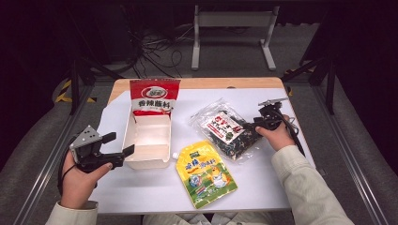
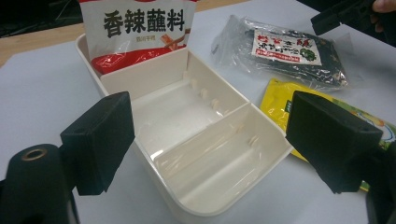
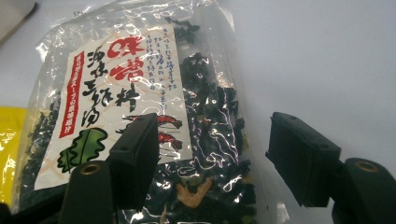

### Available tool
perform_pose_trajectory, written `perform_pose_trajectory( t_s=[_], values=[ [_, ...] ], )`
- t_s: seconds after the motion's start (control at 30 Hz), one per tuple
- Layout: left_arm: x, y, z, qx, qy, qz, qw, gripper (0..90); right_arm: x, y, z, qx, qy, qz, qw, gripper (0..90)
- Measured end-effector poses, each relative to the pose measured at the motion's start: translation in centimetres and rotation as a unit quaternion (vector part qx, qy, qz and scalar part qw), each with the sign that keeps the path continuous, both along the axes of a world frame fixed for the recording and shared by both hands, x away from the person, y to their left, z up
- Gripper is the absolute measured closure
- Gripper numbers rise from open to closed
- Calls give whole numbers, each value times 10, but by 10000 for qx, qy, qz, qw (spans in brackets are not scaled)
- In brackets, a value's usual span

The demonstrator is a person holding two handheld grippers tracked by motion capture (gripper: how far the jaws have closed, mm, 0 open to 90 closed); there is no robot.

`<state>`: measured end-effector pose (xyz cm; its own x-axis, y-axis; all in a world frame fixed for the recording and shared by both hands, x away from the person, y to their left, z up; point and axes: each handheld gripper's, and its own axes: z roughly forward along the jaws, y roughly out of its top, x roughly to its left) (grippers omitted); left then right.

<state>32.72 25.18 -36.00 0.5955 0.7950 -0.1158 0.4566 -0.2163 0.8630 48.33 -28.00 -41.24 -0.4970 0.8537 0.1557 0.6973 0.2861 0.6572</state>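
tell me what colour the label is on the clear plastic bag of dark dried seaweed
White label with red and black writing, clearest in the right gripper view.

The white sheet (image 1: 141, 187) lies bare in front of the left gripper (image 1: 123, 144), between the table's near edge and the white tray (image 1: 146, 140). The tray blocks the way just beyond that gripper's open jaws; a red packet (image 1: 155, 97) stands upright at its far end, walling it off. The yellow pouch (image 1: 205, 173) lies flat just right of the tray, leaving a narrow strip between them. The clear seaweed bag (image 1: 225, 129) lies under the spread jaws of the right gripper (image 1: 250, 124). Beyond the bag, the sheet's far right part is bare.
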Motion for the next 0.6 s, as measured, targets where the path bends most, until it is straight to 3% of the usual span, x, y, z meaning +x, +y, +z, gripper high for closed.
perform_pose_trajectory(
  t_s=[0.3, 0.6],
  values=[
    [-6, 5, -2, 27, 56, 71, 10000, 160, 8, 1, -7, 65, 102, -97, 9999, 311],
    [-7, 5, -3, 46, 93, 78, 9999, 160, 14, 9, -16, 125, 425, -15, 9990, 265]
  ],
)
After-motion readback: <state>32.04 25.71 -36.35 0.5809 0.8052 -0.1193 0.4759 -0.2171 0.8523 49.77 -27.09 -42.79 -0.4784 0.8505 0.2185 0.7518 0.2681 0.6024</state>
